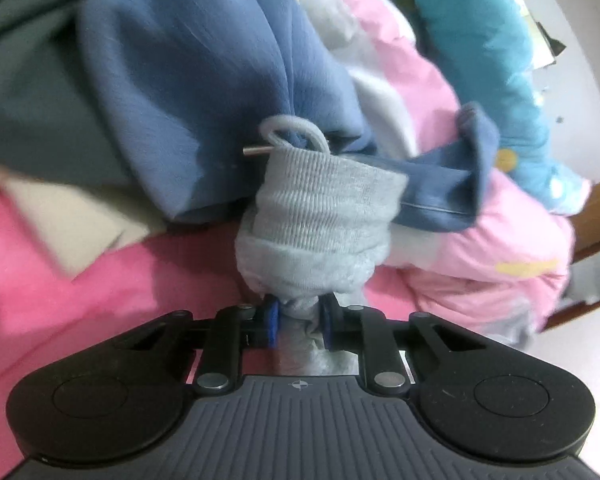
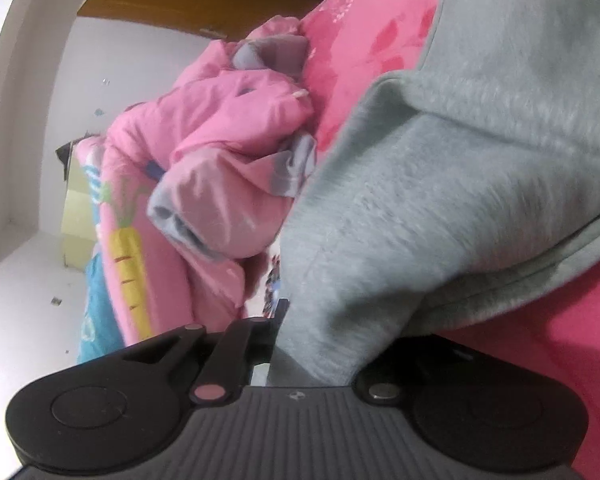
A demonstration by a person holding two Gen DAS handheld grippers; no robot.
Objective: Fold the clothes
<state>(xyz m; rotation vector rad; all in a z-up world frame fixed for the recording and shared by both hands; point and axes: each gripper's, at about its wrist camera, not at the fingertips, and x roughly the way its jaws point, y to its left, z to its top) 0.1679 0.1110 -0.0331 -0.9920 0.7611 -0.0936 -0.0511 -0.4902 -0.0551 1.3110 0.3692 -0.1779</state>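
No legible text, labels, brands or numbers in either view. Only small crosshair mark (image 1: 299, 385) on tool housing, 6 o'clock.

Home bedroom, prob. Pink cartoon bedsheet (image 2: 356, 60), carrot-print quilt (image 2: 128, 256), wooden door (image 2: 180, 4), clothes piled w/ pink jacket (image 2: 228, 152).

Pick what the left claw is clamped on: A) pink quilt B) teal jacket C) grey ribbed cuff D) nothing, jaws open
C: in the left wrist view the left claw has its blue pads closed on bunched grey cuff fabric; the pink quilt lies behind, untouched.
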